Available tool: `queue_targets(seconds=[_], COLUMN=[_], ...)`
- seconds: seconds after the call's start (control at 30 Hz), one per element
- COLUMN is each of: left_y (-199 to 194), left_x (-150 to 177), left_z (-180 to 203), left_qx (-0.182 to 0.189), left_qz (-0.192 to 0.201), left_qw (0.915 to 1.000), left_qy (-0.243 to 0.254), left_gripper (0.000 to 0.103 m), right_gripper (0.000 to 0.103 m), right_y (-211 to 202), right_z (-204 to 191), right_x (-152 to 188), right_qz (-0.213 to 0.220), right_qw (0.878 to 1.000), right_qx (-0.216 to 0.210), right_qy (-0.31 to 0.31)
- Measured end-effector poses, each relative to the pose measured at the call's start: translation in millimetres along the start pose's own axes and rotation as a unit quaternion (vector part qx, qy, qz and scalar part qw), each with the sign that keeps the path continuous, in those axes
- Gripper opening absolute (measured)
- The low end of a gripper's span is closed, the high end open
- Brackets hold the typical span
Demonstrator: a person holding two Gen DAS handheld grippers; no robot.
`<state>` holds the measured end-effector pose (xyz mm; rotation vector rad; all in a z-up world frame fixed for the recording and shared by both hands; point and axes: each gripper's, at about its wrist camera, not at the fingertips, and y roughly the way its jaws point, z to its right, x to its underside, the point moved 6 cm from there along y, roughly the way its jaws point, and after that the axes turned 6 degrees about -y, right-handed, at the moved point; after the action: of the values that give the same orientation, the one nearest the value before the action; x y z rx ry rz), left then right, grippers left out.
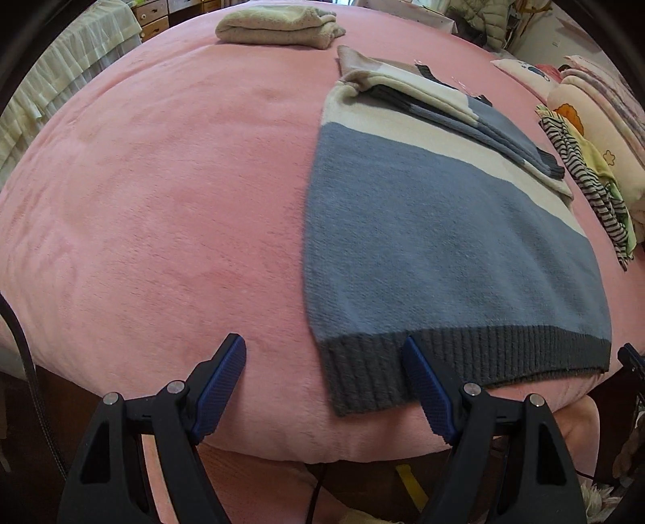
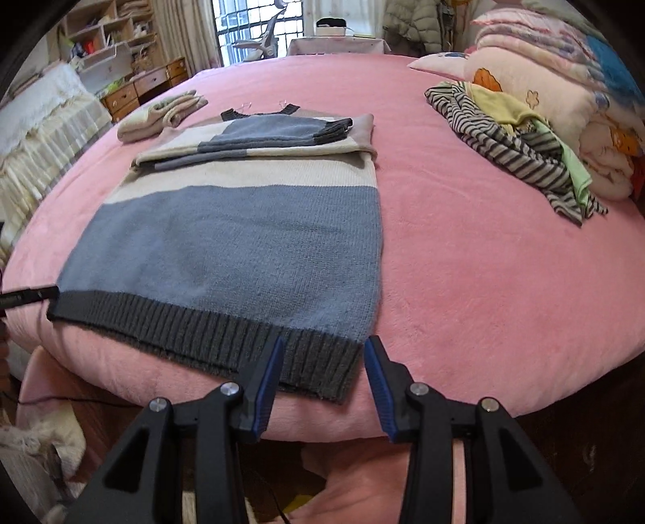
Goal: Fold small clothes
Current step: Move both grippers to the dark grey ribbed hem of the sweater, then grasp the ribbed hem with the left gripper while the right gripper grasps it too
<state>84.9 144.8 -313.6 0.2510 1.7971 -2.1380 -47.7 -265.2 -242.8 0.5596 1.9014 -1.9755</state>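
A blue, cream and grey knit sweater [image 1: 435, 242] lies flat on the pink bed [image 1: 161, 201], sleeves folded across its chest, grey ribbed hem at the near edge. It also shows in the right wrist view [image 2: 242, 250]. My left gripper [image 1: 324, 354] is open at the hem's left corner, its right finger over the grey rib. My right gripper [image 2: 324, 354] is open, its jaws standing either side of the hem's right corner [image 2: 322, 362]. Neither grips the cloth.
A folded beige garment [image 1: 278, 26] lies at the far side of the bed. A pile of striped and yellow-green clothes [image 2: 520, 141] sits at the right beside stacked quilts [image 2: 564, 80]. Drawers and shelves [image 2: 121, 80] stand beyond the bed.
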Motion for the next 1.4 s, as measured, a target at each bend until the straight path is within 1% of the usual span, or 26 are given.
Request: queue_targets(seconds=[0.2,0.37,0.47,0.63,0.83,0.93,1.03,1.2,1.27,1.3,1.33,1.4], left_y=[4,5,4,5,3,3,3,8,8,7,7,7], left_x=[12,12,12,12,10,9,9,9,9,10,11,11], left_z=[11,11,6,-1,-9,-10,-10,-8,-8,-8,-7,-5], left_qx=[0.000,0.014,0.034,0.074,0.125,0.136,0.138,0.143,0.149,0.155,0.162,0.166], left_qz=[0.003,0.002,0.000,0.003,0.004,0.003,0.001,-0.010,-0.012,-0.014,-0.017,-0.019], left_qw=[0.9996,0.9997,0.9994,0.9972,0.9914,0.9897,0.9895,0.9888,0.9877,0.9868,0.9854,0.9848], left_qy=[0.027,0.021,0.009,-0.009,-0.037,-0.043,-0.041,-0.042,-0.046,-0.047,-0.049,-0.047], left_gripper=[0.079,0.079,0.079,0.079,0.079,0.079,0.077,0.064,0.063,0.057,0.055,0.054], right_gripper=[0.042,0.042,0.042,0.042,0.042,0.042,0.042,0.042,0.042,0.042,0.042,0.042], right_y=[3,7,8,12,17,17,17,23,26,28,30,34], right_z=[-4,-5,-4,1,6,11,18,23,22,21,20,17], right_x=[4,10,14,21,24,26,30,32,31,31,31,32], right_qz=[0.007,0.003,-0.003,-0.014,-0.022,-0.025,-0.027,-0.034,-0.036,-0.039,-0.042,-0.047], right_qw=[1.000,1.000,1.000,0.999,0.996,0.995,0.994,0.990,0.990,0.990,0.990,0.989], right_qx=[-0.008,-0.013,-0.016,-0.038,-0.062,-0.063,-0.066,-0.081,-0.086,-0.088,-0.091,-0.096], right_qy=[0.014,0.021,0.024,0.036,0.057,0.068,0.083,0.106,0.107,0.106,0.104,0.104])
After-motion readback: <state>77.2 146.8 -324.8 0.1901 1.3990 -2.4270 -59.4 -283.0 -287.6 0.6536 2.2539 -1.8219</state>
